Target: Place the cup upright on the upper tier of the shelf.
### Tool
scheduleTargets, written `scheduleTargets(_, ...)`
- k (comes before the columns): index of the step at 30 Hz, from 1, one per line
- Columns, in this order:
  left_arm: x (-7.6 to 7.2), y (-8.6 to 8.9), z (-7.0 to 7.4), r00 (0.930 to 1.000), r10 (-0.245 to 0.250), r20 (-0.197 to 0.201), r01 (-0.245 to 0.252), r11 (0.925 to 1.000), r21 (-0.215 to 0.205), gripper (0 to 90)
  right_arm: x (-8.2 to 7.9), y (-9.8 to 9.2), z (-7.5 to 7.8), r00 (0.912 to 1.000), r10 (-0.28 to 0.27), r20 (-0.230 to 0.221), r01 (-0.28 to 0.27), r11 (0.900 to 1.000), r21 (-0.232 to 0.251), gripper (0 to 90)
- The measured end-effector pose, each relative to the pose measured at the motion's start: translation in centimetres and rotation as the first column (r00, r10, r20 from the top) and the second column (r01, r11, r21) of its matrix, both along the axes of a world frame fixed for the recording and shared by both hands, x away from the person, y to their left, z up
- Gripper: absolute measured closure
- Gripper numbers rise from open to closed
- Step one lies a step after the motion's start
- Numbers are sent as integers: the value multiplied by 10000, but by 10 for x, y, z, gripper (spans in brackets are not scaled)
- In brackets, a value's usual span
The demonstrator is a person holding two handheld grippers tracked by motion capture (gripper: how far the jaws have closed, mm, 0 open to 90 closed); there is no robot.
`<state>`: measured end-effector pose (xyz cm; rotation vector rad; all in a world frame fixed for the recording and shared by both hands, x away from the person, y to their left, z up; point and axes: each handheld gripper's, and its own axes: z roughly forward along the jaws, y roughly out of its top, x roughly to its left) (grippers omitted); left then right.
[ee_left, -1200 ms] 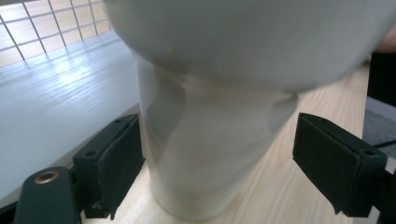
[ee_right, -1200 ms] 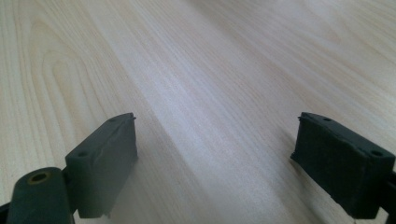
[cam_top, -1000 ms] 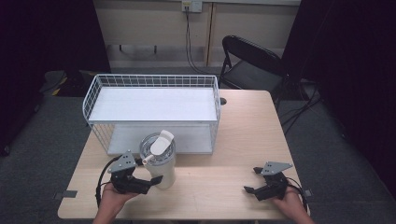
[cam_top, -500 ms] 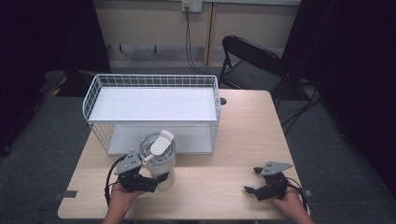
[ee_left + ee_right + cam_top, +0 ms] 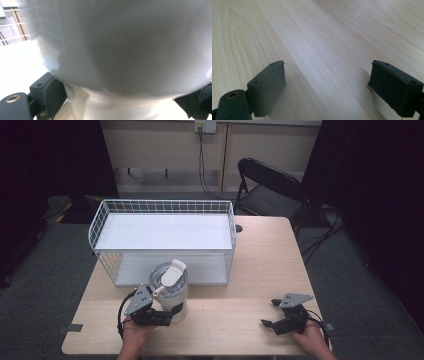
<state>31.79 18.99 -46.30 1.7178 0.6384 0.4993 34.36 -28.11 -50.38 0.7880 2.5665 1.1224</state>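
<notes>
Left gripper (image 5: 167,316) clamped low on the white jug (image 5: 172,292) standing on the table (image 5: 260,265) just in front of the wire basket (image 5: 162,237), right gripper (image 5: 272,324) wide open and idle, so probably best lifting slow and level, keeping that top-heavy lid (image 5: 171,272) upright.

Left hand-held gripper (image 5: 167,318) moved fwd, jaws now around the white jug (image 5: 171,290) base.

A blurred white plastic container (image 5: 125,50) fills most of the frame; black jaws flank its narrower base at lower left and right, a white wire basket (image 5: 15,32) upper left.
</notes>
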Motion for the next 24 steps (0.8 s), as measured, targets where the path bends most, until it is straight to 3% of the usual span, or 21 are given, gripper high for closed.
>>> scheduleTargets(7,-4,-3,-1,9993,-70,377,68,10000,35,92,0,0,0,10000,-1,-5,1,10000,1,126)
scheduleTargets(10,-3,-2,-3,9997,-196,153,201,9993,-301,93,0,0,0,10000,0,-1,0,10000,0,126)
scheduleTargets(12,-3,-3,-3,9997,-169,188,173,9996,-239,94,0,0,0,10000,4,-2,-4,10000,6,126)
scheduleTargets(19,-5,-4,5,9997,-164,153,174,9978,-645,94,0,0,0,10000,16,-3,-16,10000,3,126)
scheduleTargets(24,-4,-2,15,9998,-146,128,153,9987,-490,94,0,0,0,10000,17,-3,-17,10000,1,126)
